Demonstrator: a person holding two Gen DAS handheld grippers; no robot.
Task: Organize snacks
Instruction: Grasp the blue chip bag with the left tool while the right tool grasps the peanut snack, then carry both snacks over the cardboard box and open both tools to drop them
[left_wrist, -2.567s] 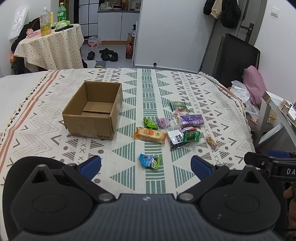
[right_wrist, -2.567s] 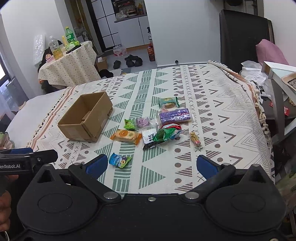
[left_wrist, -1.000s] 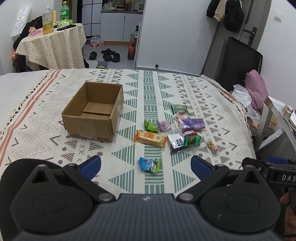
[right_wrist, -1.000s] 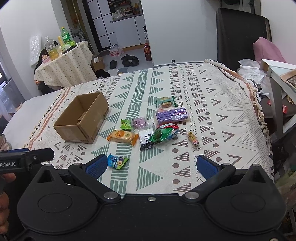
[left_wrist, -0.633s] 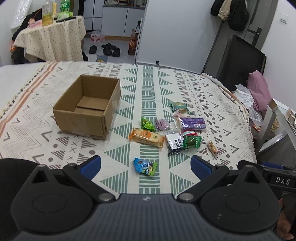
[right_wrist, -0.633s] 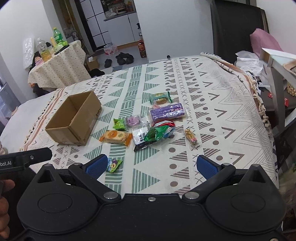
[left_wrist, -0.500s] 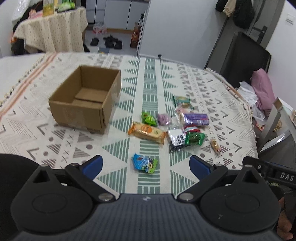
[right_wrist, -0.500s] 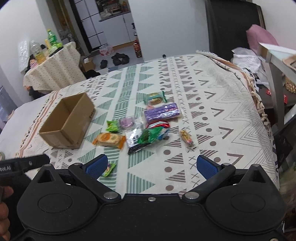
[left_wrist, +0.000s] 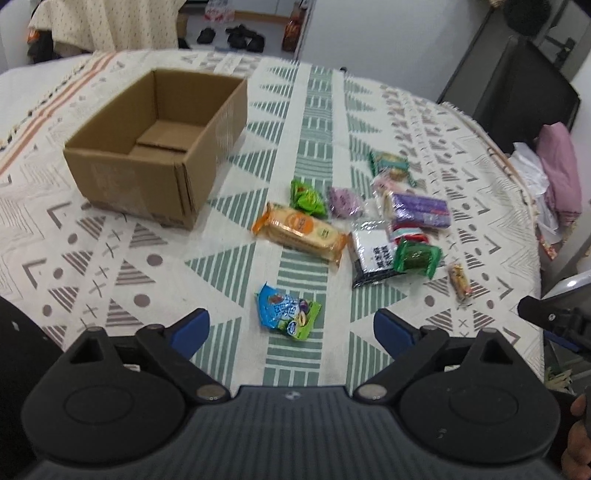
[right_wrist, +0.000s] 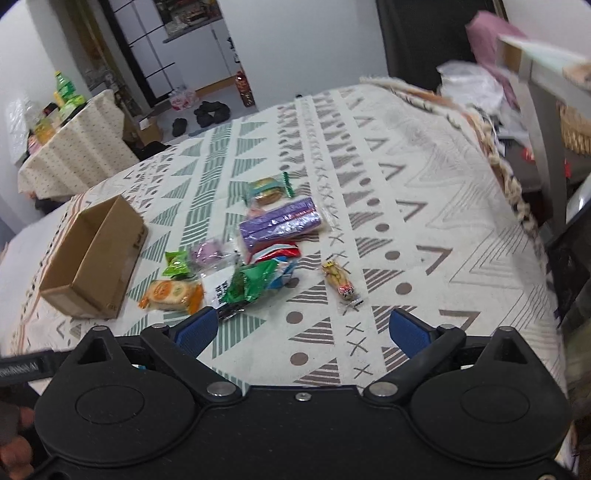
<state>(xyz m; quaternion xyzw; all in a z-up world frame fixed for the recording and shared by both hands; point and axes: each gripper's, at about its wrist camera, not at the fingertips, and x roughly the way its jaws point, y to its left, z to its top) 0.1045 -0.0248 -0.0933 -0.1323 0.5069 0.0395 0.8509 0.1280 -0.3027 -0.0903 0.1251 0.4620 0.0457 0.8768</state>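
One cardboard box (left_wrist: 155, 147) and ten snack packets (left_wrist: 299, 230) lie ahead; both grippers' fingers (left_wrist: 190, 328) spread, narrowing slightly, empty.

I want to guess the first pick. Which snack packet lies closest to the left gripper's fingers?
The blue and green packet. It lies alone on the cloth, just ahead of the open left gripper, apart from the cluster of other snacks further away near the orange biscuit pack.

Patterned bedspread (left_wrist: 310, 122): box (left_wrist: 162, 147), snacks (left_wrist: 369, 229)
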